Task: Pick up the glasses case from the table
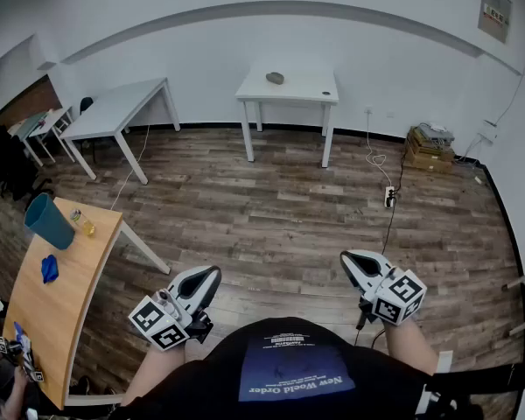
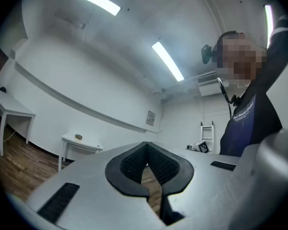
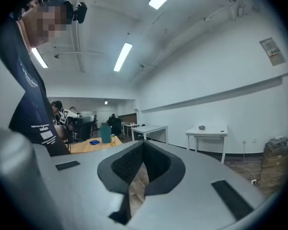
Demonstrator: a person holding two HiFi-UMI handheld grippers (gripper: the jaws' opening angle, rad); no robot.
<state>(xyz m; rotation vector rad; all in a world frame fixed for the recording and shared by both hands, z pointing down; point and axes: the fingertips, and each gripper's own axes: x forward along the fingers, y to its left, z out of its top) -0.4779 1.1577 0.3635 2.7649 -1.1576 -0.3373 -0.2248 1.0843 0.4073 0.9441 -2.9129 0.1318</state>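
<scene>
The glasses case (image 1: pixel 275 78) is a small grey oval lying on the white square table (image 1: pixel 306 87) against the far wall. It also shows as a small lump in the left gripper view (image 2: pixel 78 137) and in the right gripper view (image 3: pixel 202 127). My left gripper (image 1: pixel 212 274) and right gripper (image 1: pixel 346 259) are held low in front of my body, far from that table across the wooden floor. In the left gripper view the left gripper (image 2: pixel 146 145) has its jaws closed together with nothing between them. The right gripper (image 3: pixel 143 143) is likewise shut and holds nothing.
A wooden table (image 1: pixel 70 296) at my left carries a teal cup (image 1: pixel 49 220) and a blue object (image 1: pixel 50 268). A long white table (image 1: pixel 114 108) stands at the back left. Cardboard boxes (image 1: pixel 427 150) and a power strip (image 1: pixel 389 197) lie at the right wall.
</scene>
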